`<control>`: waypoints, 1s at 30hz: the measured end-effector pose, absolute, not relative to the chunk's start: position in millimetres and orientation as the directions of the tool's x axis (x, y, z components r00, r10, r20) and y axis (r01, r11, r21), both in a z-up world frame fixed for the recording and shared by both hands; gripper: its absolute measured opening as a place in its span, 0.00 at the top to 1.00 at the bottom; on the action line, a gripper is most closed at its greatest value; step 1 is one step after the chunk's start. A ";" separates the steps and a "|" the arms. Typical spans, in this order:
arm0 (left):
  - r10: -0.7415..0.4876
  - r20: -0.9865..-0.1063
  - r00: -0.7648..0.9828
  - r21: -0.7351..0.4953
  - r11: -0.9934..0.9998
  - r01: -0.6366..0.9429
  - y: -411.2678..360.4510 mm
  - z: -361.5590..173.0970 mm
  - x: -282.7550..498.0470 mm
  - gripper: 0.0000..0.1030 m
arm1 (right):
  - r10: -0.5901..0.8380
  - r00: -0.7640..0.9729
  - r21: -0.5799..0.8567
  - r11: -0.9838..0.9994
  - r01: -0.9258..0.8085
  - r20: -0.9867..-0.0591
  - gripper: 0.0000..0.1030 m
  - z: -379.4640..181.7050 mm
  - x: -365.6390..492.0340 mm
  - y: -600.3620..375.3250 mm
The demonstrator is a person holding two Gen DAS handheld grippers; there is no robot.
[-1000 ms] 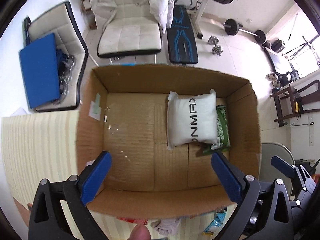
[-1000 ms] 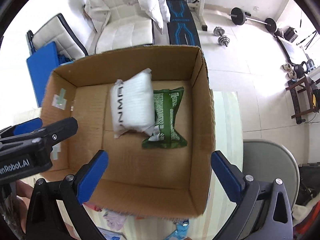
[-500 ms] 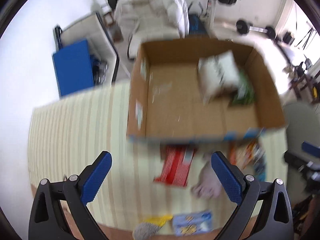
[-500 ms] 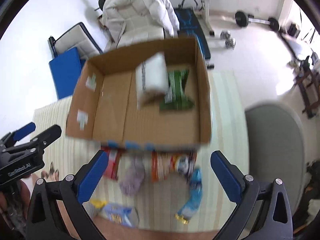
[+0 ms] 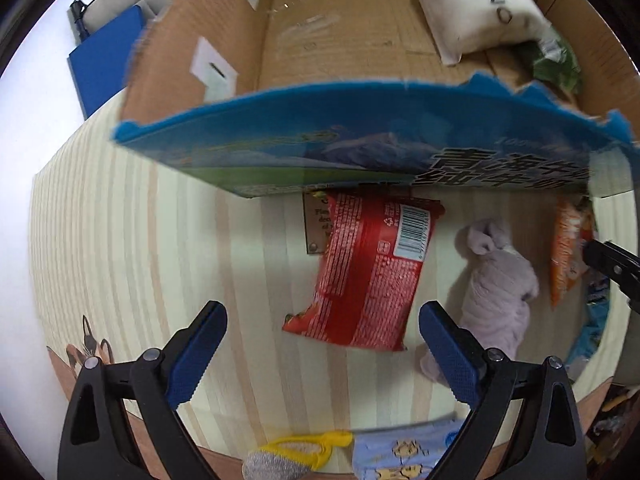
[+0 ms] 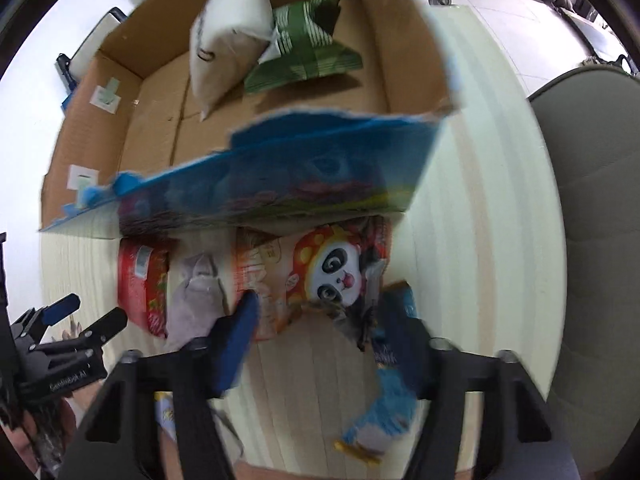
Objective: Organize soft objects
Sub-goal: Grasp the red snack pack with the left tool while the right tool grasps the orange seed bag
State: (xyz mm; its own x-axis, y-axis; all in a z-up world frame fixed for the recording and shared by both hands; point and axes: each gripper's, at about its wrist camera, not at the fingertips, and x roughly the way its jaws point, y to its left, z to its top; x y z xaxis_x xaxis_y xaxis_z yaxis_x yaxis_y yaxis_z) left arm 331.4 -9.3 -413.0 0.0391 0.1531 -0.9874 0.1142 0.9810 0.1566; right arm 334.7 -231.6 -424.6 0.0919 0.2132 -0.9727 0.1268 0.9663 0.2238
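The left claw hangs spread wide above the red packet, which lies flat on the surface just near of the box. The right claw is half spread around the panda packet, not yet pinching. A good grip probably takes each packet by its middle, so it does not fold.

Left black gripper with blue finger pads: jaws spread wide, nothing between them. Right black gripper with blue finger pads: jaws parted, narrower, motion-blurred, contact unclear.
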 end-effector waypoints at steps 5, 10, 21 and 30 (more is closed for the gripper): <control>0.170 -0.985 0.027 0.172 0.974 0.150 -19.7 -428.5 340.6 0.04 | 0.251 0.017 0.251 0.963 0.094 -0.968 0.67 -421.9 312.3 -215.3; 0.177 -0.984 0.029 0.179 0.967 0.182 -33.6 -437.5 348.6 0.04 | 0.286 -0.080 0.290 0.956 -0.046 -0.955 0.25 -408.9 290.3 -197.5; 0.126 -0.992 -0.017 0.121 0.977 0.176 -39.0 -448.2 339.4 0.54 | -0.095 0.272 -0.274 0.599 -0.752 -0.957 0.20 -410.6 293.6 -113.9; 0.106 -0.993 -0.059 0.100 0.991 0.088 -22.8 -452.2 312.2 0.54 | -0.116 0.100 -0.151 0.626 -0.765 -0.988 0.51 -450.3 304.8 -109.8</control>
